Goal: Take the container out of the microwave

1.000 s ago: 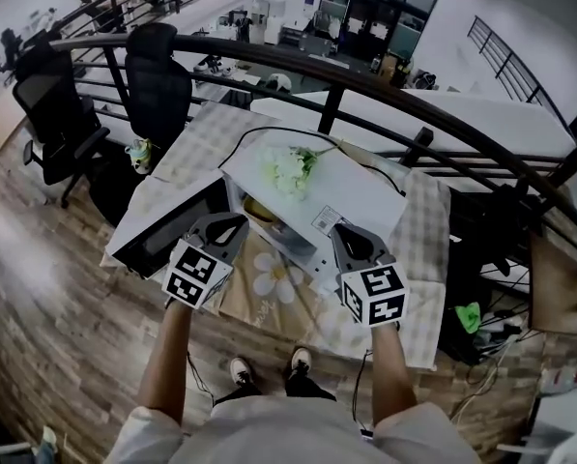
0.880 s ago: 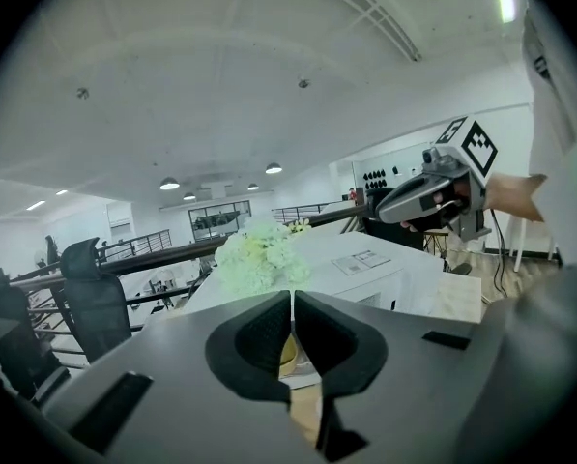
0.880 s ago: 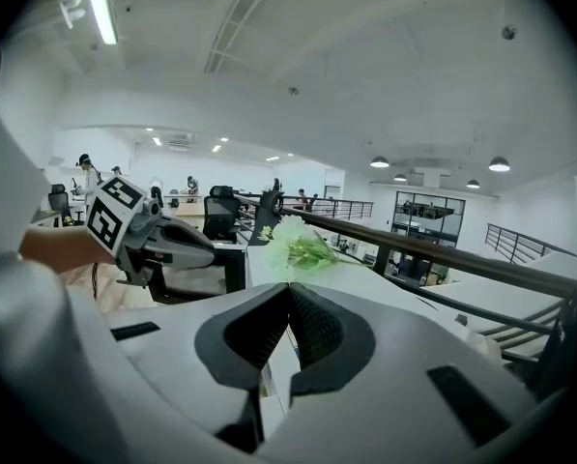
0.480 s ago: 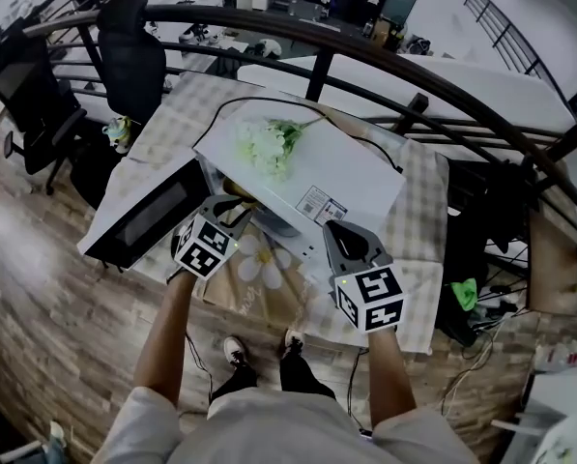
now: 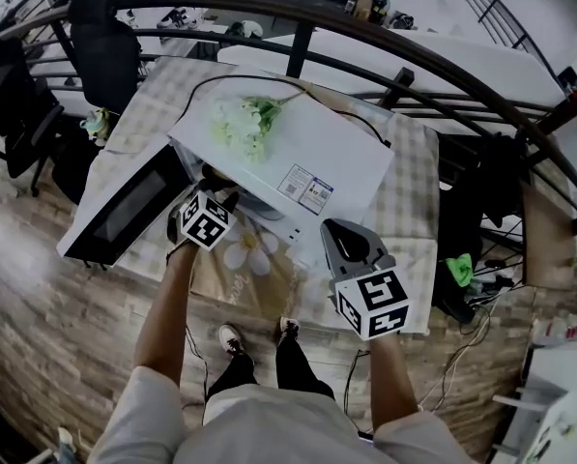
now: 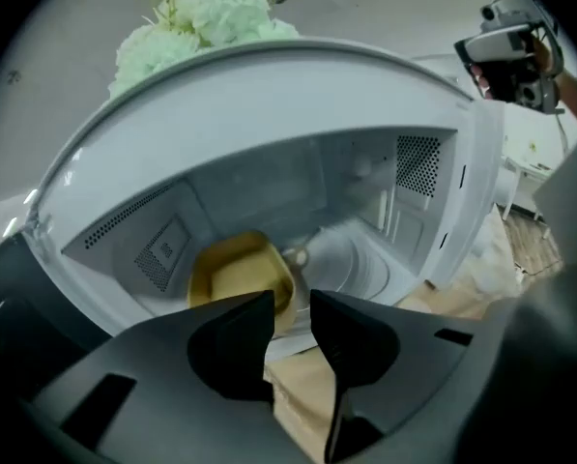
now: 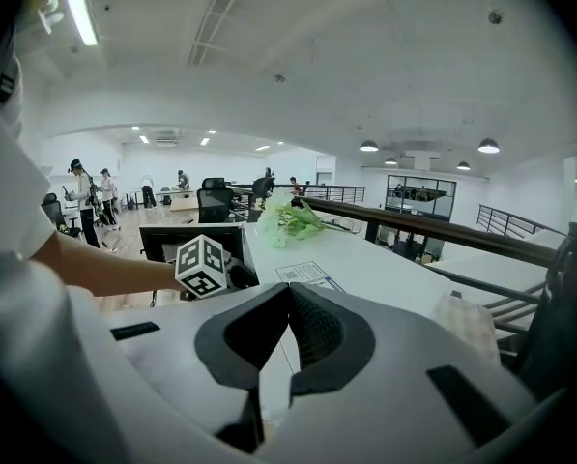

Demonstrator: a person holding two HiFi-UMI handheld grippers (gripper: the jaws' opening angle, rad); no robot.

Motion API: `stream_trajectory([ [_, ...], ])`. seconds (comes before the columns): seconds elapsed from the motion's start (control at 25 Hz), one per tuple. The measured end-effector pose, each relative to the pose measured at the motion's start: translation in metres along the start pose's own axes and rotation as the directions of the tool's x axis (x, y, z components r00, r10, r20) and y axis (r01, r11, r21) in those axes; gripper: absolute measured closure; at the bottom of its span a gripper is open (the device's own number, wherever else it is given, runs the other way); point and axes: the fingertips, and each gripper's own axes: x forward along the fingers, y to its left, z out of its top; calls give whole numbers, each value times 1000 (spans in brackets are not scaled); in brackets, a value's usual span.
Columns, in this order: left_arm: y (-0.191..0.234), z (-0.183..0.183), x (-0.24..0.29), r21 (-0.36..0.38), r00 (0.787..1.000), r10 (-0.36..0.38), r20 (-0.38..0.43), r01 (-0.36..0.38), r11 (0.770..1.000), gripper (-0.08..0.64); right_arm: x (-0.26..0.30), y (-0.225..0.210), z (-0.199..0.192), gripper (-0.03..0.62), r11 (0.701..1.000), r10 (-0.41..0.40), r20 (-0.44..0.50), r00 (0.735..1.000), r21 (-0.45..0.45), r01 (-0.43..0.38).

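Note:
The white microwave (image 5: 312, 158) stands on the table with its door (image 5: 124, 211) swung wide to the left. Inside, a yellow container (image 6: 238, 271) rests at the left of the cavity, beside the glass turntable (image 6: 356, 259). My left gripper (image 5: 214, 193) is at the cavity's mouth, just short of the container. Its jaws (image 6: 292, 300) are opening, a narrow gap shows, and nothing is between them. My right gripper (image 5: 345, 235) hangs in front of the microwave's right side. It (image 7: 288, 290) is shut and holds nothing.
A bunch of pale green flowers (image 5: 238, 124) lies on the microwave's top. A checked cloth (image 5: 409, 216) and a daisy-print mat (image 5: 251, 251) cover the table. A dark railing (image 5: 365, 46) runs behind the table, and office chairs (image 5: 102, 46) stand at the far left.
My left gripper has dropped and pushed forward from in front of the door to the cavity's mouth. The right gripper has sunk a little.

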Motion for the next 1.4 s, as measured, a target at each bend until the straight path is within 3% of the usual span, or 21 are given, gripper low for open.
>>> stream_trajectory([
  [0.28,2,-6,22,140,996,45,-83,-33,990,431,-13,-2,-17,577,1000,-1,-25,1000,14,2],
  [0.52,-2,-5,32,281,986,55,-155,-9,960,496,-24,-6,-28,577,1000,-10,-44,999,18,11],
  [0.72,-14,1,22,230,989,-22,-144,55,972,526,-33,-9,-27,577,1000,-16,-38,999,23,17],
  [1.04,-39,-4,-25,168,992,-64,-108,81,982,531,-41,5,-11,577,1000,3,1,1000,10,-3],
  [1.4,-69,-27,-90,136,997,-39,-71,49,990,531,-45,34,12,577,999,38,37,999,-39,-36],
])
